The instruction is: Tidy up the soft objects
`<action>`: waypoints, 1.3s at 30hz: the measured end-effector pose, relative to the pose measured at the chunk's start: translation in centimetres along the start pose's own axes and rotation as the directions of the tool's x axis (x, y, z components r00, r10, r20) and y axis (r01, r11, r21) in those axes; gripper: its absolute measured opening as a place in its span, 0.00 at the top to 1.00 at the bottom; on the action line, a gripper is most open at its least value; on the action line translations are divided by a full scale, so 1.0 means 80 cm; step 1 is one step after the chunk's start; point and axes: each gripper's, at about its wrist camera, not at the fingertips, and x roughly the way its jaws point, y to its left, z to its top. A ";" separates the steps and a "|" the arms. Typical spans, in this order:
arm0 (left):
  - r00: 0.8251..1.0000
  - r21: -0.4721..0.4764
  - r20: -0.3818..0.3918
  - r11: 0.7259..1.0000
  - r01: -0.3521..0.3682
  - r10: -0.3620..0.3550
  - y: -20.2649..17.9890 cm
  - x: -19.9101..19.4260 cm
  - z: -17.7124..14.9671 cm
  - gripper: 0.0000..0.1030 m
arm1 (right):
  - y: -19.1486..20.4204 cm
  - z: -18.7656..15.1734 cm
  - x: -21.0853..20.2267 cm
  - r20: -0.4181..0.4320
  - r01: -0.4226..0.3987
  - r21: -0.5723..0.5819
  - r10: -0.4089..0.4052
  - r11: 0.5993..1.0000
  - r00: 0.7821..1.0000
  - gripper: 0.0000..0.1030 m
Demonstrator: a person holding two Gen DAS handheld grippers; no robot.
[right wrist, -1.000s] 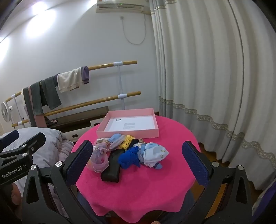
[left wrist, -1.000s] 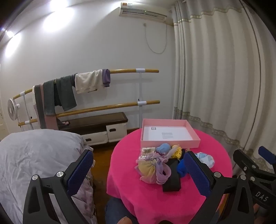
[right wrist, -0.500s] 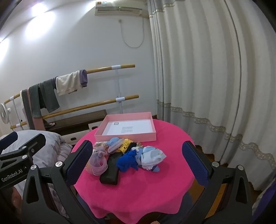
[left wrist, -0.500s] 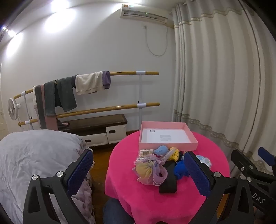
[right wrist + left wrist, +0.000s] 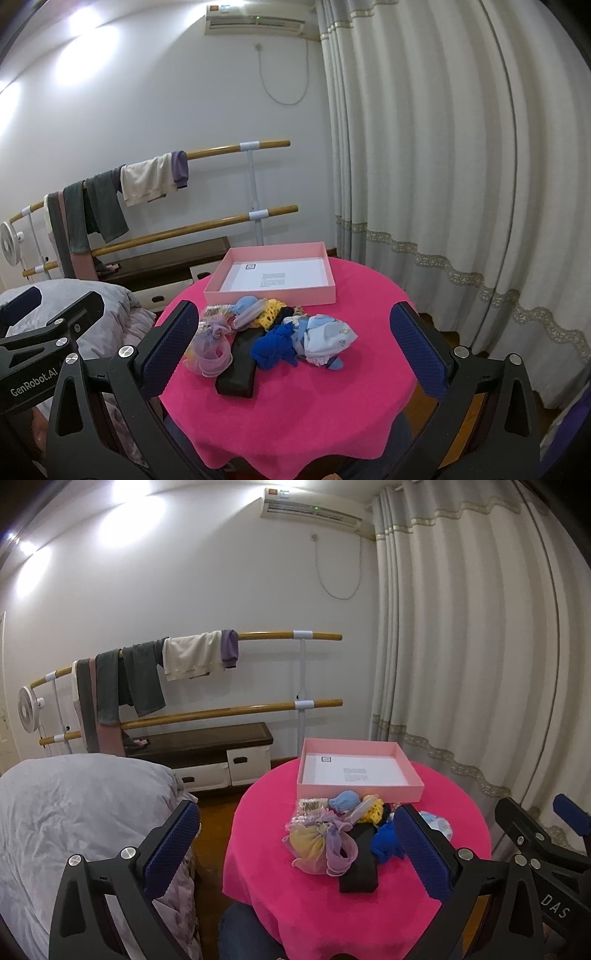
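Here, left claw point(image 5: 295, 843) wide, right claw point(image 5: 295, 347) wide, soft pile point(image 5: 273, 332) beside pink box point(image 5: 269, 295)

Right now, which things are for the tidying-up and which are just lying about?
For the job:
- heap of small soft cloth items
- shallow pink cardboard box
- round table with bright pink cloth
- both open tongs, left, right

Just lying about:
- clothes draped on the wooden rail
- white air conditioner
- small white fan
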 end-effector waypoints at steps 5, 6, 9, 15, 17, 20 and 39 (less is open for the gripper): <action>1.000 -0.004 0.002 1.000 0.001 -0.001 0.002 0.000 0.000 0.00 | 0.000 0.000 -0.002 0.005 0.001 0.001 -0.001 1.000 1.000 0.00; 1.000 -0.003 0.003 1.000 0.002 -0.002 0.002 0.000 0.000 0.00 | 0.001 0.000 -0.003 0.005 0.001 0.000 -0.001 1.000 1.000 0.00; 1.000 0.000 0.009 1.000 -0.001 0.001 0.002 -0.001 -0.002 0.00 | 0.001 0.000 -0.003 0.005 0.002 0.000 -0.002 1.000 1.000 0.00; 1.000 0.004 0.013 1.000 0.000 0.000 0.000 0.000 -0.005 0.00 | 0.001 -0.001 -0.003 0.006 0.001 0.001 -0.001 1.000 1.000 0.00; 1.000 0.004 0.011 1.000 -0.001 0.001 0.000 0.000 -0.006 0.00 | 0.001 -0.001 -0.003 0.007 0.002 0.000 -0.002 1.000 1.000 0.00; 1.000 0.003 0.009 1.000 -0.001 0.001 0.000 0.002 -0.007 0.00 | 0.001 -0.001 -0.002 0.006 0.001 0.000 -0.001 1.000 1.000 0.00; 0.999 -0.004 -0.032 1.000 0.001 -0.001 -0.002 0.051 -0.005 0.00 | -0.021 0.000 0.033 -0.038 0.039 -0.007 -0.039 0.999 0.998 0.00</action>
